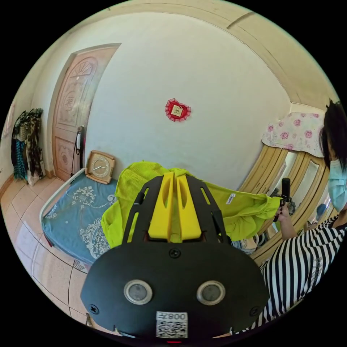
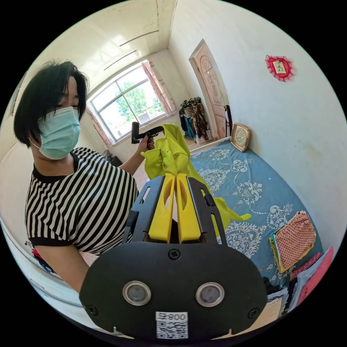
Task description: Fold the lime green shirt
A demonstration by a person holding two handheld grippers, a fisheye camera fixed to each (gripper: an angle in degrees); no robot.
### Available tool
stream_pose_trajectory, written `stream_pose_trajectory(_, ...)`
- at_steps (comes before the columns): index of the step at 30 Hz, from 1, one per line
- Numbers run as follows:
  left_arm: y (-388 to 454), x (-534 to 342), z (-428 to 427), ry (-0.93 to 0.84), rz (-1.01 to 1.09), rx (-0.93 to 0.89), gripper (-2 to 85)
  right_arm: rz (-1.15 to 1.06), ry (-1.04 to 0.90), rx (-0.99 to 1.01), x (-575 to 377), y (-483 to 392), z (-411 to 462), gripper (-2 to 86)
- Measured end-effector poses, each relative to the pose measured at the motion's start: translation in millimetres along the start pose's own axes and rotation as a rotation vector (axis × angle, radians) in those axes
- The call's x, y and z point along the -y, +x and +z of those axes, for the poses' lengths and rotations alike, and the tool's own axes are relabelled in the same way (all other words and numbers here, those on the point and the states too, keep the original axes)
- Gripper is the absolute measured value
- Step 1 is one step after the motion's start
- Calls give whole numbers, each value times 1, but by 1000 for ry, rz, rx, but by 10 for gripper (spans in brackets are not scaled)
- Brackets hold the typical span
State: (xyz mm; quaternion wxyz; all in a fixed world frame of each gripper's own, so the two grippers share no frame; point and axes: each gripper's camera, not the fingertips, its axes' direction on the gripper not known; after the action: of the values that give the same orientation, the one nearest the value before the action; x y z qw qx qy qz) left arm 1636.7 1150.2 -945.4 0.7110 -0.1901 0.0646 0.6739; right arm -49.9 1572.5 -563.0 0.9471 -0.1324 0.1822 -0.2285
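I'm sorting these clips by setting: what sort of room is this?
Most likely a bedroom in a home: a bed with a blue patterned cover, a carved wooden door, and folded clothes stacked on the bed.

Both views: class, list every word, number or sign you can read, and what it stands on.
Red heart ornament: one character, too blurred to read.
White tag on the lime green shirt: too small.
Clock face: numerals too small.
Sticker with a square code: print too small.

Shirt (image 1: 245,213): middle part hidden behind left gripper (image 1: 176,177). Folded clothes (image 2: 294,238): stack cut off at pic edge, lower items hidden. Clock (image 1: 100,167): face too small to read.
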Motion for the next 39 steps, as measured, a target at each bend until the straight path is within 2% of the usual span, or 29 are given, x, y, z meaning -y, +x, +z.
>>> stream_pose_trajectory(9, 12, 43, -82, -21, -5, 136, 8, -8, -8, 95, -1, 47, -65, 3)
stream_pose_trajectory(17, -33, 125, -57, -108, -21, 135, 8, 86, -99, 27, 27, 134, -123, 3)
stream_pose_trajectory(24, -130, 231, 71, -305, -30, 65, 9, 282, -190, -54, 62, 289, -145, 3)
stream_pose_trajectory(29, -215, 298, 210, -475, -94, 29, 14, 510, -335, -152, 99, 486, -132, 4)
stream_pose_trajectory(34, -328, 335, 357, -727, -323, 69, 36, 814, -413, -263, 95, 659, -124, 8)
stream_pose_trajectory(39, -388, 348, 398, -939, -276, 161, 65, 1037, -371, -264, 44, 736, -146, 19)
